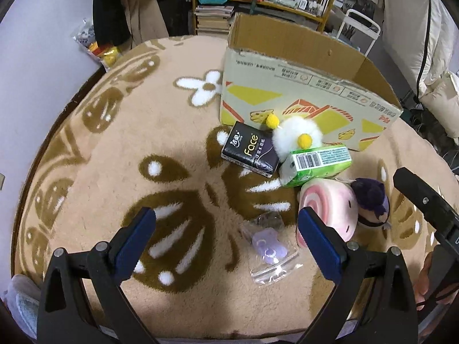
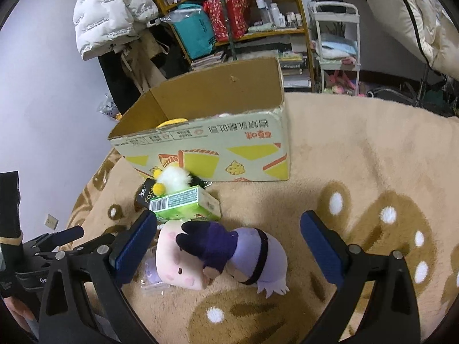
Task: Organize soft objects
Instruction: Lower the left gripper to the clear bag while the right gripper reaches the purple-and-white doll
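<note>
An open cardboard box (image 1: 301,94) (image 2: 218,154) stands on the beige rug. In front of it lie a black tissue pack (image 1: 249,154) (image 2: 145,196), a white fluffy toy with yellow pompoms (image 1: 295,134) (image 2: 172,180), a green tissue pack (image 1: 315,163) (image 2: 189,205), a pink roll plush (image 1: 332,206) (image 2: 178,263) and a purple doll (image 1: 373,203) (image 2: 243,252). A clear bag with a purple item (image 1: 269,252) lies between my left gripper's fingers. My left gripper (image 1: 226,238) is open above it. My right gripper (image 2: 229,246) is open around the purple doll and pink plush.
A yellow item (image 2: 172,122) lies inside the box. Shelves with bags and bottles (image 2: 235,20), a white cart (image 2: 335,46) and hanging coats (image 2: 112,11) stand behind the rug. A snack bag (image 1: 94,46) lies at the rug's far left edge.
</note>
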{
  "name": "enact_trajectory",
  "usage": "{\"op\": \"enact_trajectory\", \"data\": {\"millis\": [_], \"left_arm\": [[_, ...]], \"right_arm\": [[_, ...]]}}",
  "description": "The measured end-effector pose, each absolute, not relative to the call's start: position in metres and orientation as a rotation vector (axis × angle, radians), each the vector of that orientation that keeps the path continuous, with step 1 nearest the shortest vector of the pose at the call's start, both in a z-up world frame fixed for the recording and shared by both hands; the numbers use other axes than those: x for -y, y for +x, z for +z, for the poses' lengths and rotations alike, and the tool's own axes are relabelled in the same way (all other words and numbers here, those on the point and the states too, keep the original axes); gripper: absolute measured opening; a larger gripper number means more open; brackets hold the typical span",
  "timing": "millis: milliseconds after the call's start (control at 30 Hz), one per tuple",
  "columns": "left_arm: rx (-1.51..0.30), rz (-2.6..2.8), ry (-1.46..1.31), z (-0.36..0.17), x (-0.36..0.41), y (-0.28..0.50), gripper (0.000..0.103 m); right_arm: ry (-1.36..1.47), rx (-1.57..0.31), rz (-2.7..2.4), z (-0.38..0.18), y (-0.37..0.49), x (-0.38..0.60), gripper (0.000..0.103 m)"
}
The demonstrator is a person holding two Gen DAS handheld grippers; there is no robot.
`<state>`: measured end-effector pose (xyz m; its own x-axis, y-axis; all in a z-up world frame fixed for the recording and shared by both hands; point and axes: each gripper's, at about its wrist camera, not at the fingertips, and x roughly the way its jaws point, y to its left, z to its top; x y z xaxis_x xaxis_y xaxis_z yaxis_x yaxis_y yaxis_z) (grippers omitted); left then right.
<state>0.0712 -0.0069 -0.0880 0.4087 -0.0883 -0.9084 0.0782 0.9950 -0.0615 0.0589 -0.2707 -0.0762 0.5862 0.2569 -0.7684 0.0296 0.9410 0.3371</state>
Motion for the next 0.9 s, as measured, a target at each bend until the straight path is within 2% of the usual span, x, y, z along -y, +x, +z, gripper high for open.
{"op": "enact_trajectory", "data": {"millis": [367,900], "left_arm": [[-1.280,-0.110,-0.041,-0.125,0.010,0.091,0.098],[-1.376,-0.175,-0.078,-0.153,0.022,0.097,0.098]], "right_arm": [[0.349,-1.069,0.145,-0.108,0.073,0.261,0.103],[0.406,-1.144,0.133,-0.123,0.074,0.267,0.103]]}}
